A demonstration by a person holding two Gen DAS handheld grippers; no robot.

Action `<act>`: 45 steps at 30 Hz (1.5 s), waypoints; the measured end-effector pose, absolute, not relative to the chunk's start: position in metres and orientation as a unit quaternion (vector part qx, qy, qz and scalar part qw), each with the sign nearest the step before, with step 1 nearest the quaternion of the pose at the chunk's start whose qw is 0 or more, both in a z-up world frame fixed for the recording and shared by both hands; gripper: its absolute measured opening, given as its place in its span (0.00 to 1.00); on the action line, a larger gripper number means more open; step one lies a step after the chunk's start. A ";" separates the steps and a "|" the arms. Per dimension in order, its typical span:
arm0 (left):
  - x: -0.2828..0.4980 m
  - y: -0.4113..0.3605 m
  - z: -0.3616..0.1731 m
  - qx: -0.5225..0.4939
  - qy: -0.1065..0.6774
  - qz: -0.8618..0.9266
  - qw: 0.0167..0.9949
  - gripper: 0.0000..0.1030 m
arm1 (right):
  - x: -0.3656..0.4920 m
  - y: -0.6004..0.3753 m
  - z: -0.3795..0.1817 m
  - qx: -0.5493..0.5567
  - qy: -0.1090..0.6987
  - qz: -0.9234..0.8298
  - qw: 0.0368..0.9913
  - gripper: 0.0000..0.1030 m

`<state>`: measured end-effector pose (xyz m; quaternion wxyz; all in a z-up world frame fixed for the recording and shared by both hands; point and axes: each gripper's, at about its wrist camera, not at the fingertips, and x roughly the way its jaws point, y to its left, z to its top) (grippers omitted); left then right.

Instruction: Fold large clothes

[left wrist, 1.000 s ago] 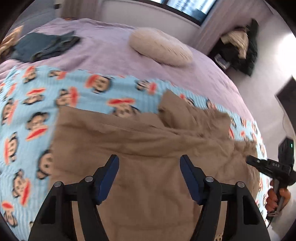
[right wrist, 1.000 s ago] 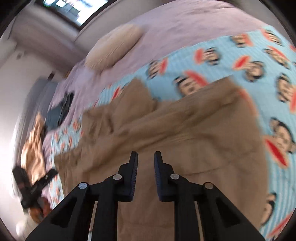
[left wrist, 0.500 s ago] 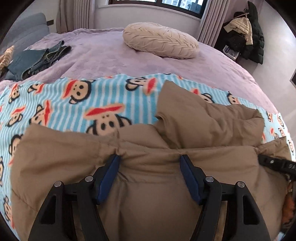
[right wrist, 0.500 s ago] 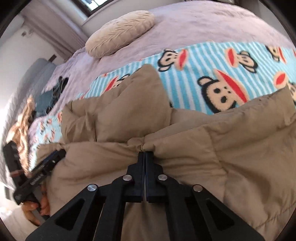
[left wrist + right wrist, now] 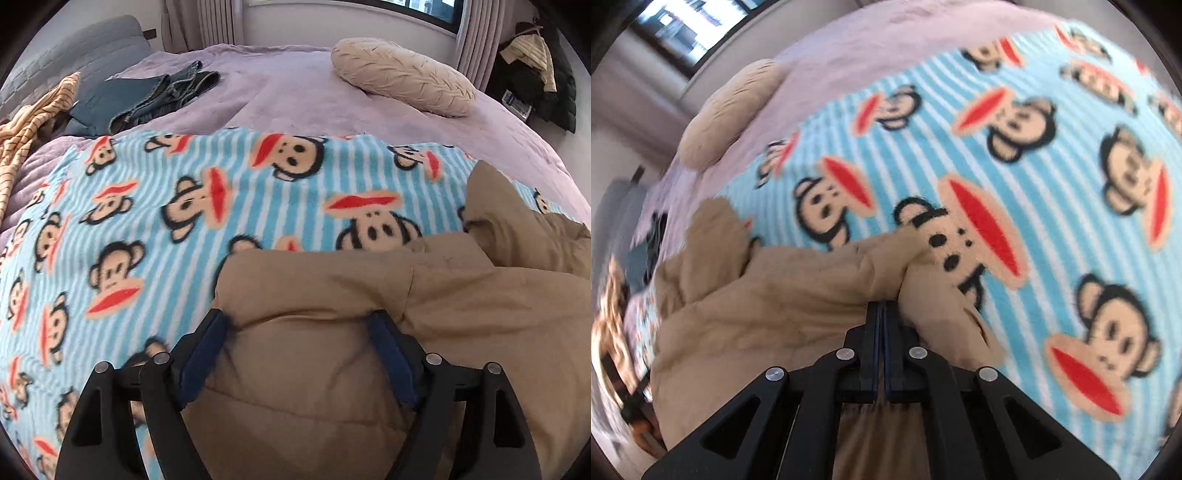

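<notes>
A tan padded jacket (image 5: 332,295) lies bunched on a blue striped monkey-print blanket (image 5: 147,221) on the bed. My left gripper (image 5: 299,325) is open, its blue-padded fingers (image 5: 203,347) spread wide with a puffy fold of the jacket between them. My right gripper (image 5: 881,306) is shut on a pinched fold of the jacket (image 5: 775,295) and holds it up off the blanket (image 5: 1034,166). The jacket's part under the right gripper is hidden.
A cream pillow (image 5: 402,74) lies on the purple bedspread (image 5: 277,96) at the back. Dark jeans (image 5: 155,96) and a striped yellow garment (image 5: 29,122) lie at the back left. Dark coats (image 5: 535,66) hang at the right by the window.
My right gripper closed on the jacket fold and has pulled it sideways across the blanket. My left gripper stayed open and shifted to the jacket's left edge, with more blanket now showing.
</notes>
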<state>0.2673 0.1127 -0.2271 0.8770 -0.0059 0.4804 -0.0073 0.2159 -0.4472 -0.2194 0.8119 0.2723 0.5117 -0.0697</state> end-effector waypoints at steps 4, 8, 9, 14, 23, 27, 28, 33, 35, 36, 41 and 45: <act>0.278 0.102 -0.238 -0.002 0.474 -0.001 0.880 0.84 | 0.230 -0.449 -0.231 0.267 0.507 -0.080 0.816 0.00; 0.287 0.106 -0.239 -0.017 0.481 0.006 0.876 0.89 | 0.234 -0.448 -0.229 0.267 0.509 -0.086 0.814 0.00; 0.286 0.107 -0.236 -0.015 0.483 0.009 0.875 0.89 | 0.232 -0.447 -0.223 0.266 0.512 -0.091 0.812 0.00; 0.264 0.113 -0.204 -0.004 0.478 0.013 0.878 0.89 | 0.214 -0.443 -0.196 0.275 0.505 -0.094 0.812 0.28; 0.199 0.119 -0.174 -0.003 0.503 -0.010 0.864 0.89 | 0.146 -0.414 -0.156 0.290 0.488 -0.075 0.820 0.68; 0.167 0.117 -0.176 -0.014 0.522 -0.016 0.853 0.89 | 0.112 -0.403 -0.152 0.314 0.492 -0.069 0.809 0.72; 0.159 0.117 -0.177 -0.017 0.527 -0.019 0.849 0.89 | 0.105 -0.401 -0.151 0.321 0.493 -0.067 0.806 0.75; 0.125 0.113 -0.178 -0.014 0.536 -0.021 0.844 1.00 | 0.070 -0.391 -0.149 0.343 0.499 -0.052 0.794 0.80; 0.114 0.113 -0.177 -0.015 0.539 -0.027 0.842 1.00 | 0.057 -0.388 -0.150 0.352 0.503 -0.047 0.788 0.85; 0.109 0.112 -0.176 -0.016 0.543 -0.030 0.839 1.00 | 0.051 -0.387 -0.150 0.356 0.503 -0.046 0.786 0.90; 0.092 0.112 -0.178 -0.032 0.559 -0.033 0.828 1.00 | 0.020 -0.384 -0.156 0.389 0.501 -0.050 0.772 0.91; 0.083 0.112 -0.181 -0.048 0.569 -0.032 0.820 1.00 | 0.006 -0.386 -0.167 0.425 0.503 -0.052 0.751 1.00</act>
